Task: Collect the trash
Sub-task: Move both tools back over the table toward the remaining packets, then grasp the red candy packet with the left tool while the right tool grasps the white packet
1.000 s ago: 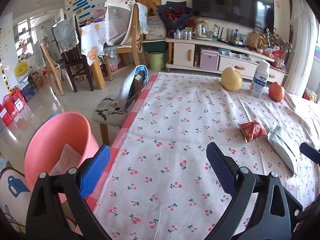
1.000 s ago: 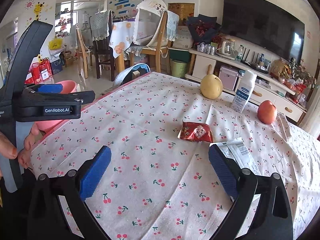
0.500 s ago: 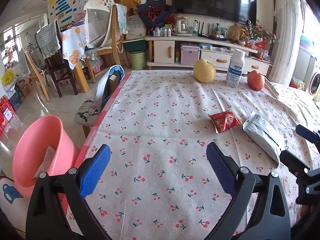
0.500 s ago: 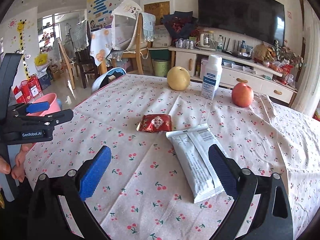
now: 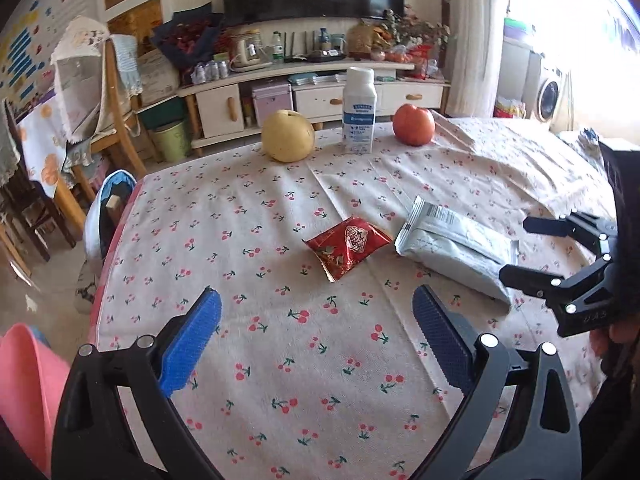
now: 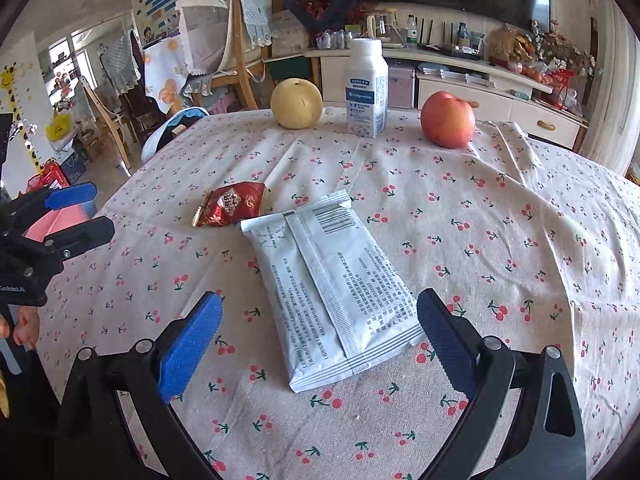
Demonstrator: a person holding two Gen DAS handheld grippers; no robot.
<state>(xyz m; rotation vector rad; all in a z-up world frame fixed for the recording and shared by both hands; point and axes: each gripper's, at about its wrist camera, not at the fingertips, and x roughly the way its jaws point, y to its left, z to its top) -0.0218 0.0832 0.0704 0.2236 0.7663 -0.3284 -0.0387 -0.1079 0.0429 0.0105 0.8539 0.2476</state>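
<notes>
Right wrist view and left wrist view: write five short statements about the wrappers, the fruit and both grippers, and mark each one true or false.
1. The white wrapper lies flat on the tablecloth, its near end between the open fingers of the right gripper. True.
2. The red wrapper is clamped in the left gripper. False: it lies loose on the cloth, ahead of that gripper, which is open and empty.
3. The milk bottle stands upright between the yellow pear and the red apple. True.
4. The red wrapper lies on top of the white wrapper. False: it lies beside its far end.
5. The apple lies inside the pink bin. False: it sits on the table.
</notes>
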